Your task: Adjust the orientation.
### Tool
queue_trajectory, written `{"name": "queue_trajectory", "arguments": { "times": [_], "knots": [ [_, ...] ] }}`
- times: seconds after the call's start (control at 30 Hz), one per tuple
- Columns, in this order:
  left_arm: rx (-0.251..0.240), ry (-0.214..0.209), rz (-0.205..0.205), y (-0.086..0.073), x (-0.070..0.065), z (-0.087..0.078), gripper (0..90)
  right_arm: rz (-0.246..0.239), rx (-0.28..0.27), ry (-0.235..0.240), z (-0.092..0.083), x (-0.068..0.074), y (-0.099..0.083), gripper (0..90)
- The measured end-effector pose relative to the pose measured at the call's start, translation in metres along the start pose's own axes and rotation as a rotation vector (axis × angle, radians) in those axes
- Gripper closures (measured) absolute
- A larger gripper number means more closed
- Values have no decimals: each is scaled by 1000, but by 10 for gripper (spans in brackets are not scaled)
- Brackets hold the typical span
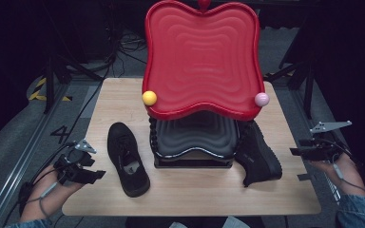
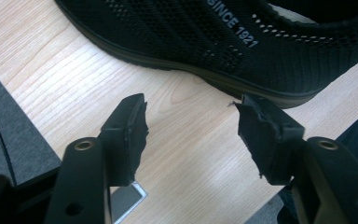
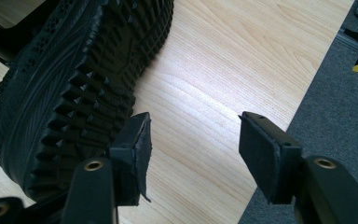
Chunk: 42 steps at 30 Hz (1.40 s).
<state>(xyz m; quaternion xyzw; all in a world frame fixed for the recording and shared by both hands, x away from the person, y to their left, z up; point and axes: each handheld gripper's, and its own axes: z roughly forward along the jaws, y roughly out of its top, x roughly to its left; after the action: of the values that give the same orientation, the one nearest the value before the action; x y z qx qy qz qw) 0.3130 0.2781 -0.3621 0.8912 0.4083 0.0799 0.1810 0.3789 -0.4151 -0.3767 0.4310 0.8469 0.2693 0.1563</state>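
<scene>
My left gripper [image 2: 191,128] had jaws wide, empty | upright black shoe [image 2: 223,42] just beyond its tips | my right gripper [image 3: 193,144] gaped wide, empty | tipped shoe [image 3: 74,84], sole showing, beside its left jaw | wooden table [image 3: 214,60] below.

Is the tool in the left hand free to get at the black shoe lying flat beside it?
Probably yes. The left tool is open, and bare table lies between it and the shoe, with nothing in between. The shoe sits upright, its side turned toward the tool.
</scene>
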Motion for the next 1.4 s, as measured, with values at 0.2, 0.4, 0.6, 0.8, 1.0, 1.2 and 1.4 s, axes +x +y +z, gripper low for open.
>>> {"name": "queue_trajectory", "arguments": {
  "times": [0.2,0.4,0.6,0.8,1.0,1.2,1.4],
  "knots": [
    [-6,-27,-2,11,-9,-6,409,-2,-40,-19,-2,-3,-1,521],
    [-15,-43,-24,21,-17,-17,448,-1,-39,6,2,-7,-3,487],
    [-14,-97,-11,37,-31,-27,484,18,-30,34,5,-9,-4,484],
    [-54,-117,26,50,-49,-35,466,17,-14,50,10,-7,-3,468],
    [-47,-130,47,60,-58,-33,453,6,-6,61,13,-4,-2,469],
    [19,-162,56,70,-66,-19,426,-4,-6,68,15,-2,0,468],
    [80,-194,62,80,-70,2,437,-10,2,73,17,-1,0,467]
  ]
}}
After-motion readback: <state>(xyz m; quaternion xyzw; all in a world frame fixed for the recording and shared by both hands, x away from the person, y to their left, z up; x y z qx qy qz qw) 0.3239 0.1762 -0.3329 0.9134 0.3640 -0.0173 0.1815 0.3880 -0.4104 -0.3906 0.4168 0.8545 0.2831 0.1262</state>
